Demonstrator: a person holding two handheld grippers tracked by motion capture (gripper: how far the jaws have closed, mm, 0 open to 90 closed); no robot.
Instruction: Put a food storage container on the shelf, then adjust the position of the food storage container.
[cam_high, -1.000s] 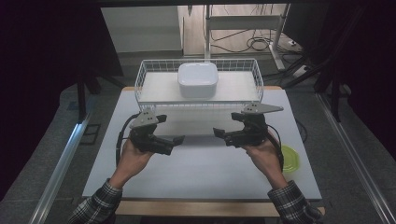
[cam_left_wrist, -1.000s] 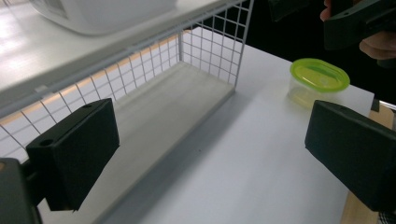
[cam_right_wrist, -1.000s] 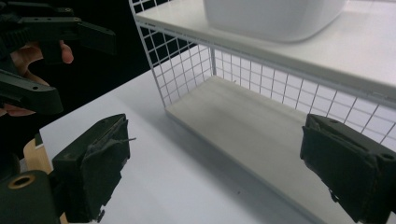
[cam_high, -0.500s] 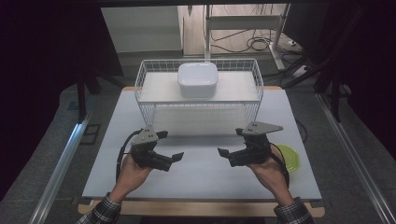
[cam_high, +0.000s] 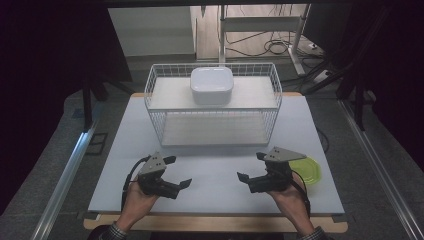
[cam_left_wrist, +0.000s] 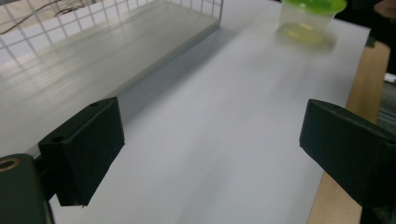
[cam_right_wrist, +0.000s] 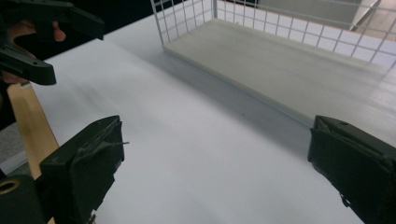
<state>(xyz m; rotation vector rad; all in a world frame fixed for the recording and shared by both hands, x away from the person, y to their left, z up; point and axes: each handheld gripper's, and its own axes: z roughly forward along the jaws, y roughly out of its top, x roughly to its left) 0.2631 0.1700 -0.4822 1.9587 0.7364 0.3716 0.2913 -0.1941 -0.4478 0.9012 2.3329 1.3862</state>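
Note:
My left gripper (cam_high: 178, 171) is held open over the white table top (cam_high: 215, 170) near its front left, with nothing between the jaws. My right gripper (cam_high: 250, 166) is open too, at the front right, and faces the left one. In the left gripper view the open jaws of the left gripper (cam_left_wrist: 215, 149) frame bare table, with a clear container with a green lid (cam_left_wrist: 310, 21) far ahead. The right gripper (cam_right_wrist: 217, 163) in its own view also frames bare table, and the left gripper (cam_right_wrist: 42, 37) shows at the top left.
A white wire rack (cam_high: 212, 131) with two shelves stands at the back of the table, and a white lidded box (cam_high: 211, 85) sits on its top shelf. The green-lidded container (cam_high: 307, 170) stands just right of my right hand. A wooden edge (cam_high: 215, 223) runs along the front.
Both grippers have drawn back from the rack toward the table's front edge and have spread a little farther apart. Both stay open.

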